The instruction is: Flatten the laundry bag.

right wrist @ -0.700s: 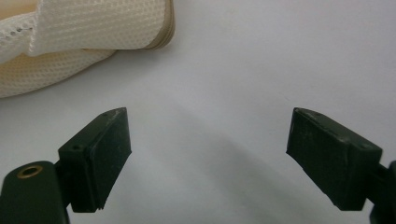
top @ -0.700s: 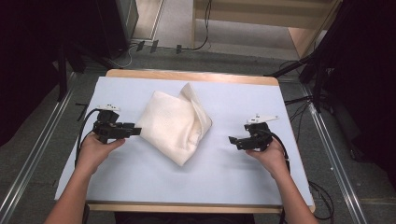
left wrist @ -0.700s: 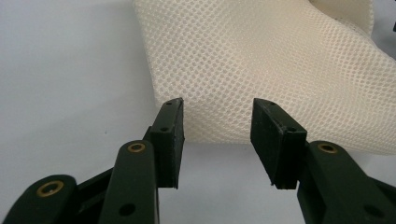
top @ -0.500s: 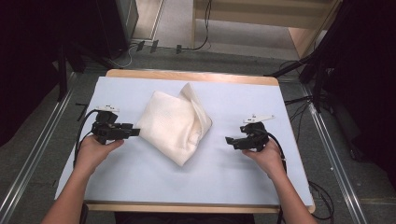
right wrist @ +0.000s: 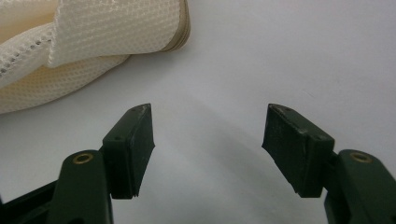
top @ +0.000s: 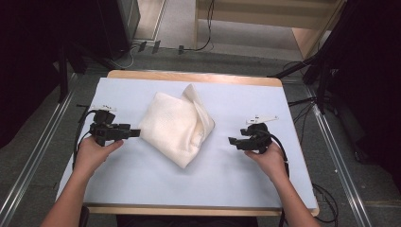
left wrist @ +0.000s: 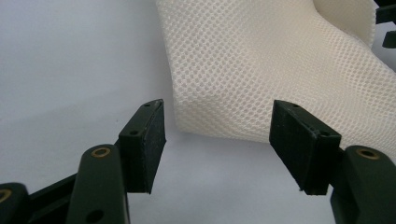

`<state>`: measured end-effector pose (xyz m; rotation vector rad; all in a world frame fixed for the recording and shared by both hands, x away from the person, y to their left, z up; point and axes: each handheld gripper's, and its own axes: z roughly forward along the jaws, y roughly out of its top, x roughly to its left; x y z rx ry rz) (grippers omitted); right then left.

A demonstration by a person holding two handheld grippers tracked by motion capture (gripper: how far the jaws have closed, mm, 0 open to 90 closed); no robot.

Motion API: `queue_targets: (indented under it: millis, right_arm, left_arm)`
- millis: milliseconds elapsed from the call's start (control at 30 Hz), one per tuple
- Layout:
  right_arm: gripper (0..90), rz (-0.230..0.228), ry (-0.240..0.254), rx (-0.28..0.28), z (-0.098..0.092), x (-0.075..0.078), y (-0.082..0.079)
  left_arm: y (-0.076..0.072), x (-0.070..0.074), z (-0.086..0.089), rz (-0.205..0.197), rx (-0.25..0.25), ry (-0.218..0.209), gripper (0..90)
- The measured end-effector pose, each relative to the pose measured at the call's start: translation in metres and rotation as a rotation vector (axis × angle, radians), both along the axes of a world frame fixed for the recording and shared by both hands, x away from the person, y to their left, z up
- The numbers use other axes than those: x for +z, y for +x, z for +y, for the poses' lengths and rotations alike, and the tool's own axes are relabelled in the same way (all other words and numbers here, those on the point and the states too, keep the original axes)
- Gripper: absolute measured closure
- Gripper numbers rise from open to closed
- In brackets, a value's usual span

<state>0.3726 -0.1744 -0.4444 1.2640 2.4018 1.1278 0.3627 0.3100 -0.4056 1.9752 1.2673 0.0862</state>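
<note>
The worktop (top: 142, 189) in front of you has a pale blue cover, and on it, a little to the left of the middle, lies the folded cloth (top: 175, 125). It is a cream mesh fabric, folded into several layers, with one loose flap standing up at the far right side.

I judge that this cloth is light and very soft. It has no stiffness, so it will sag and unfold if you lift it by one point only. The open weave gives the pads good friction, so slipping is not the main risk; the risk is that you catch only the top layer and the layers below stay on the worktop. It is not fragile, but the mesh can snag on a jaw corner.

Your left hand-held gripper (top: 134, 133) is just beside the left corner of the cloth. In the left gripper view its jaws are released and wide, and the folded corner (left wrist: 196, 109) sits just ahead of the gap, not touched. This corner is a good place to take hold: slide one jaw low along the worktop so that all layers come between the pads.

Your right hand-held gripper (top: 232, 141) is near the right edge of the cloth, apart from it. Its jaws are also released and empty. In the right gripper view the stacked edge (right wrist: 180, 32) shows ahead and to the left; I think this is the second place to take.
</note>
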Motion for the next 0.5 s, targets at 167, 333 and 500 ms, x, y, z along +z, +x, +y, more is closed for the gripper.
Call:
queue_targets:
  millis: [167, 333, 500]
  right_arm:
    - [38.4, -0.002, -0.007, 0.011, 0.0018, 0.0004, 0.0001]
    - [38.4, 0.004, -0.026, 0.018, 0.0027, -0.0005, 0.0015]
    - [39.7, 0.004, -0.034, 0.034, 0.0074, 0.0, 0.0036]
  left_arm:
    - [-0.0002, 0.0005, -0.0003, -0.003, -0.002, -0.003, 33.6]
    - [-0.0024, -0.0005, -0.0014, 0.001, -0.014, 0.013, 33.5]
    - [-0.0069, -0.0001, -0.0005, -0.001, -0.015, 0.024, 33.4]
